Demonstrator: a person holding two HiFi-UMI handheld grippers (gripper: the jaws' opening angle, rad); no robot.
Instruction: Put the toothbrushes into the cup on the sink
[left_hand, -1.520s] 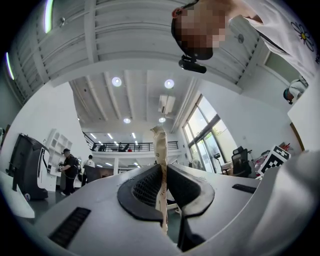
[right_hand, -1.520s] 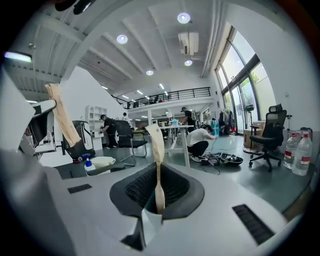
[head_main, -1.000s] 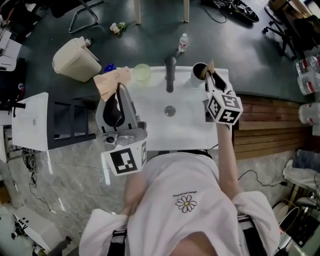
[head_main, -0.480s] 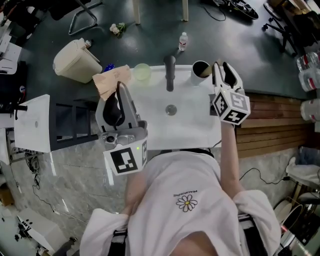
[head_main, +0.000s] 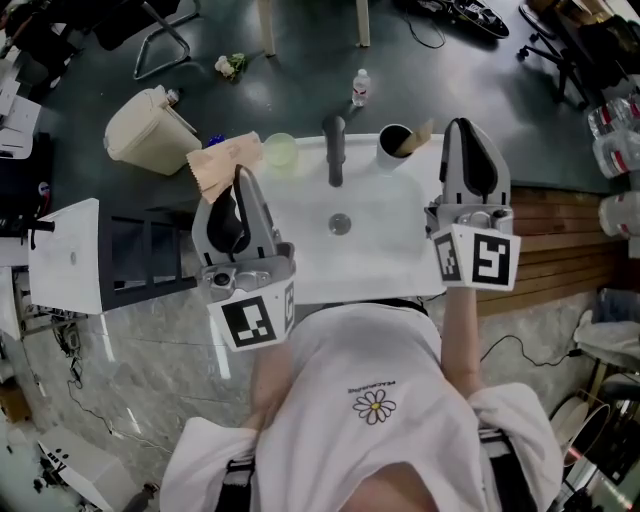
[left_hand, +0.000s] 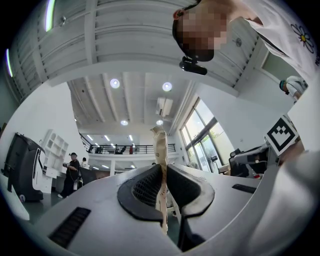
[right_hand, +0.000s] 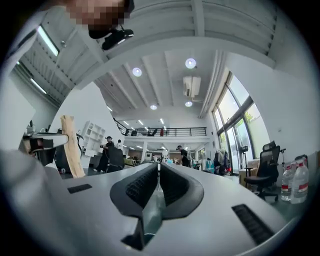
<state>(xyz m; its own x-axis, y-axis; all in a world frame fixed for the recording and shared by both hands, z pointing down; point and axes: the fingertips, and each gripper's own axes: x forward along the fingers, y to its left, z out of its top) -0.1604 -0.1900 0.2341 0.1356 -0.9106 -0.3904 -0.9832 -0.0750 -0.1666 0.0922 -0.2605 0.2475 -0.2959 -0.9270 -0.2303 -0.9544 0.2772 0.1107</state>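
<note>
**Left hand-held gripper.** The left hand-held gripper (head_main: 238, 185) is clamped on a flat, paper-wrapped toothbrush (head_main: 224, 165). In the left gripper view the pads press on both faces of the wrapper, which is seen edge-on between them. Its free end stands well clear above the jaw tips. Gripping the pack low leaves a long free end, presumably so that this end can enter the cup before the jaws reach the rim. The gripper is held over the left side of the sink (head_main: 300, 262), near the person's body. This looks like a waiting position that keeps the approach to the cup free.

**Right hand-held gripper.** The right hand-held gripper (head_main: 468, 140) has its jaws together with nothing between them, as the right gripper view confirms. It stands at the right edge of the sink, beside the cup but not touching it, and so carries no load.

**Task items.** The dark cup (head_main: 392, 147) stands on the back rim of the sink, just right of the faucet (head_main: 334, 150). One tan-wrapped toothbrush (head_main: 419, 133) leans in it, with its upper end over the right side of the rim. One toothbrush is therefore placed, and the one in the left hand-held gripper remains.

**Caution.** The leaning toothbrush takes up part of the cup mouth. The next one probably has to enter on the open left side.
</note>
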